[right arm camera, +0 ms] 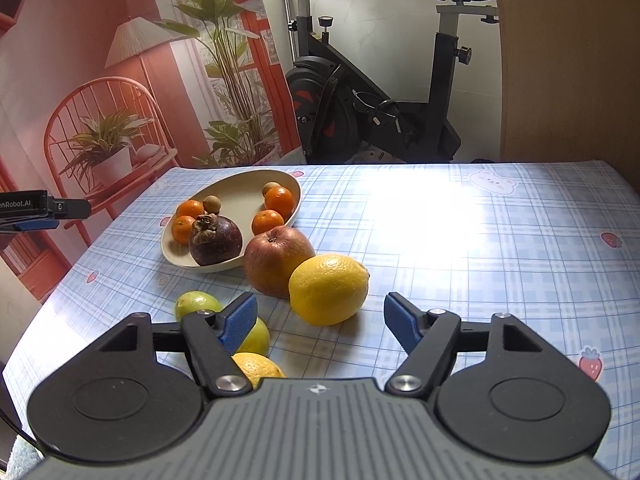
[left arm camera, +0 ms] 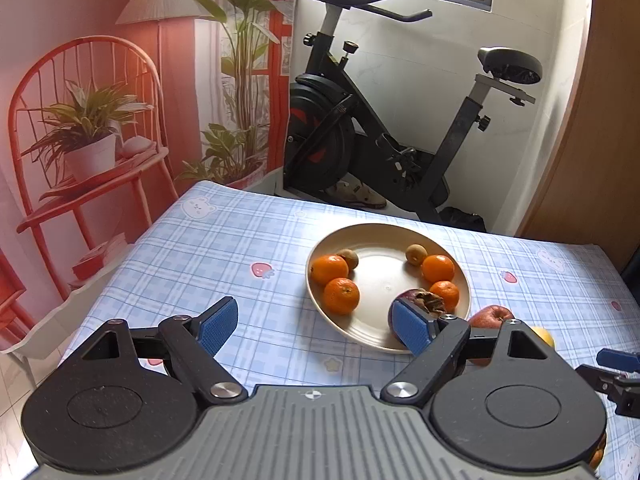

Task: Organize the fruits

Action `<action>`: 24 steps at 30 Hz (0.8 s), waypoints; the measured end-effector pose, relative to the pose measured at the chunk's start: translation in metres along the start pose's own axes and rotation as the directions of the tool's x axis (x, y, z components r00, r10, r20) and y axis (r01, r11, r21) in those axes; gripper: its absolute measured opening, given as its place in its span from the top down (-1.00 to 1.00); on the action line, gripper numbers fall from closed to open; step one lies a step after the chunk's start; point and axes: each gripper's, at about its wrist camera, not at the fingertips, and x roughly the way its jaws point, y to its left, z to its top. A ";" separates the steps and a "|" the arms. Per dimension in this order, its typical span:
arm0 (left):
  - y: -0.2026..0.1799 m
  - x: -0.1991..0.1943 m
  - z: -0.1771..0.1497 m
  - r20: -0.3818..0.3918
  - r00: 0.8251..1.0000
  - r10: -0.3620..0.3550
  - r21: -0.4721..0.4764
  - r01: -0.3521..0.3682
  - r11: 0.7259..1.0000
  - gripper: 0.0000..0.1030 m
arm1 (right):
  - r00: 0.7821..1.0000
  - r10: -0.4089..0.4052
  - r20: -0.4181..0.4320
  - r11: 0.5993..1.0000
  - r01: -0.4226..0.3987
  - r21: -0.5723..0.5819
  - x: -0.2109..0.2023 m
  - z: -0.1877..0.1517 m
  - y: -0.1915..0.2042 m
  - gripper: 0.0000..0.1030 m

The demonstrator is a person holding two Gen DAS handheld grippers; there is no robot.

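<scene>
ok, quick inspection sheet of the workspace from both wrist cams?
Surface: table under a blue plaid cloth, glare patch mid-right.
Job's things: plate holds four mandarins, two small brown fruits and a mangosteen. On the cloth beside it: apple touching a large lemon; green fruit and two more yellow fruits near the right gripper's left finger.
Clutter: nothing seen.
Grippers: left gripper open, empty, near the plate's rim; right gripper open, empty, just short of the large lemon.
Cables: nothing seen on the table.
Surroundings: exercise bike, printed backdrop, wooden panel.
</scene>
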 end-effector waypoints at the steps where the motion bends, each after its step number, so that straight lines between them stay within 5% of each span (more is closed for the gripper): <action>1: -0.005 0.001 -0.002 0.000 1.000 -0.005 0.019 0.005 1.000 -0.68 | 1.000 -0.001 0.002 1.000 0.001 0.006 -0.001 0.001 -0.003 -0.43; 21: -0.042 0.001 -0.027 -0.019 0.995 -0.097 0.101 0.098 0.990 -0.43 | 0.999 0.049 -0.020 0.999 -0.049 0.007 -0.010 -0.003 0.002 -0.35; 24: -0.036 0.003 -0.024 -0.017 0.996 -0.092 0.085 0.093 0.992 -0.35 | 0.995 0.086 -0.048 0.996 -0.086 -0.004 -0.004 0.001 0.008 -0.19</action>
